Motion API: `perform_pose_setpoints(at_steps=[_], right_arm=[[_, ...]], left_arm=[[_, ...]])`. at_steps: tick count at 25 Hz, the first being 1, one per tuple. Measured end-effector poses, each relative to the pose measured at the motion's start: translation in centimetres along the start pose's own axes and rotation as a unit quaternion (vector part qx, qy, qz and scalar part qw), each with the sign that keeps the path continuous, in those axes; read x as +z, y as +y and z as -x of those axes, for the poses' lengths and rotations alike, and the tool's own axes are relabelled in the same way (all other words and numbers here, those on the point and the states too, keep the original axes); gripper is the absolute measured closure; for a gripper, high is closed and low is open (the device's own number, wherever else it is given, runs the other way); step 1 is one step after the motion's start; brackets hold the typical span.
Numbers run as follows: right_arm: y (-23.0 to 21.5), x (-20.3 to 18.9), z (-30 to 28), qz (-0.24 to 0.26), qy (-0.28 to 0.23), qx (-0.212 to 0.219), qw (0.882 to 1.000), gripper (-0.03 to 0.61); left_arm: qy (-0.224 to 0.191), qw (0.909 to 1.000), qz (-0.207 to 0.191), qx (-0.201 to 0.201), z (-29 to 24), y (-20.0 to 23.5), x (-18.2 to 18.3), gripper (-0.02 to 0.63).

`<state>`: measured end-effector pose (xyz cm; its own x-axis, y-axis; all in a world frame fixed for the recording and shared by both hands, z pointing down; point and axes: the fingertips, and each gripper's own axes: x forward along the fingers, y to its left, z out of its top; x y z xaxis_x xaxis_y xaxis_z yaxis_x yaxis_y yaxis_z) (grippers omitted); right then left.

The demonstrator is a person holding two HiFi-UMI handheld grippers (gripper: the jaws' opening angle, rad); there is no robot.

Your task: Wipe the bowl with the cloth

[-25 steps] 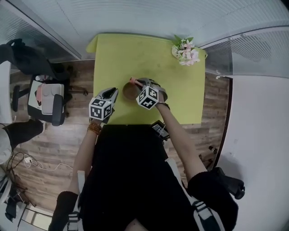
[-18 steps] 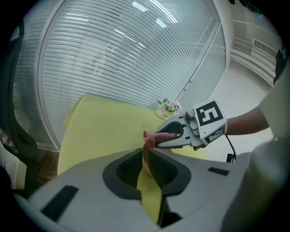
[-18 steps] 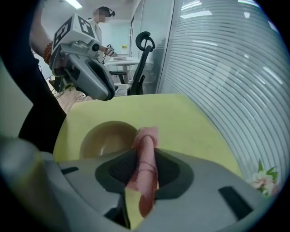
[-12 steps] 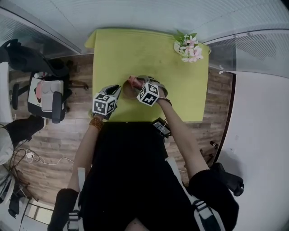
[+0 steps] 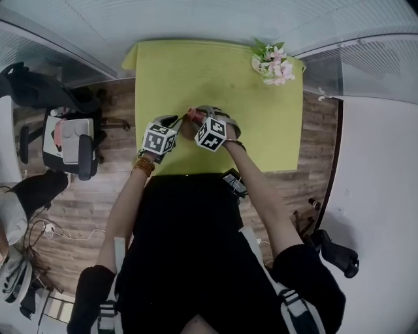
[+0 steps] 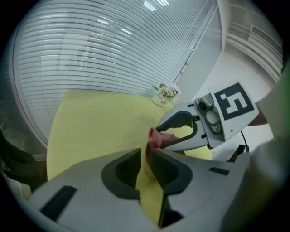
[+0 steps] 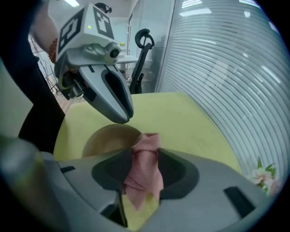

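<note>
Yellow-green table set against white slatted blinds. Small bunch of pink and white flowers at the table's far right corner. Wood-plank floor on both sides of the table. Office chair well apart to the left.

Tan bowl upright on the table, near the front edge, between the two grippers.

Right gripper angled steeply down beside the bowl. Jaws wide apart, just opened and then eased in slightly. Pink cloth bunched in the gap, touching both inner faces, far end next to the bowl's rim, loose end drooping toward the camera. No firm pinch evident.

Left gripper with tips close above the bowl's rim, opposite the right gripper; contact not determinable. Jaws just opening, parted by a narrow slit. Pale edge visible in the slit, not identifiable. No grip evident.
</note>
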<state>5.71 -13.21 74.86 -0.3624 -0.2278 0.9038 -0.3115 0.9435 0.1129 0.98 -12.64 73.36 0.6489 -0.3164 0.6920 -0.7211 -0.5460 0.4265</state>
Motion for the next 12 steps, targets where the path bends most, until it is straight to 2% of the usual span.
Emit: perform_pose_setpoints(at_steps=[5,10,12], right_arm=[[-0.5,-0.9,-1.5,-0.045,0.028,-0.007,0.999,0.413],[-0.5,-1.0,-2.1,-0.064,0.019,-0.005,0.998,0.485],[-0.5,-1.0,-2.2,-0.069,0.014,0.000,0.998,0.491]], left_arm=[[0.028,0.9992,-0.027,-0.002,-1.5,-0.4,-0.7,0.557],[0.023,0.9991,-0.034,0.010,-2.2,-0.5,-1.2,0.568],[0.019,0.9994,-0.025,0.010,-2.2,-0.4,-1.2,0.568]])
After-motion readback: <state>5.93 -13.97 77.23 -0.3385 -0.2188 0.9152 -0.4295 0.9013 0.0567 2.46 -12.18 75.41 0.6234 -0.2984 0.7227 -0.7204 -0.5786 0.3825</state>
